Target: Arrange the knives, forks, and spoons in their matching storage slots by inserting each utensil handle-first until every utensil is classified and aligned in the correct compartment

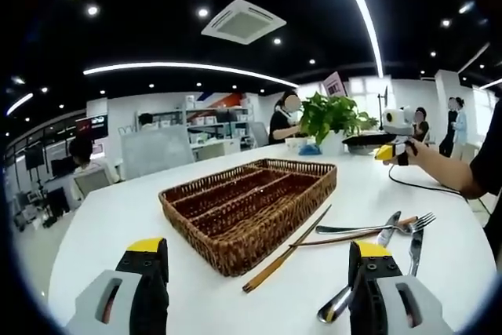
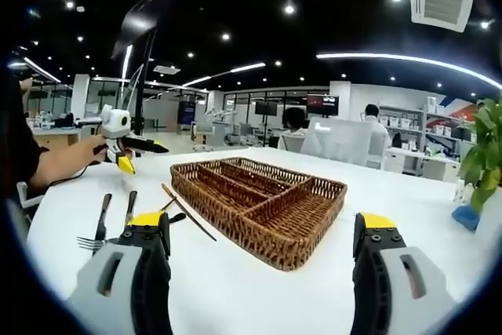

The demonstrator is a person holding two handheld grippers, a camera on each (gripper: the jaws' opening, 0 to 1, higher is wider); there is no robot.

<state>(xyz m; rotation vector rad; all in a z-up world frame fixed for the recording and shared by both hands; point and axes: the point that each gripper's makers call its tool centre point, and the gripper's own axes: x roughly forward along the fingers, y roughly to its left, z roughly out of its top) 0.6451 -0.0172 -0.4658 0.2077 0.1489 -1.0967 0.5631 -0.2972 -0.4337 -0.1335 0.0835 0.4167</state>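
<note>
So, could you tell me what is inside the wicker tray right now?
The tray's visible compartments look bare wicker, no utensils. Its near wall hides the floor just behind it.

This is a big open office: desks with computer screens (image 2: 323,103), shelves (image 1: 212,125), ceiling lights, and people working.

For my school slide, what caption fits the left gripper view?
Open left gripper faces an empty wicker tray, cutlery beside it.
</note>
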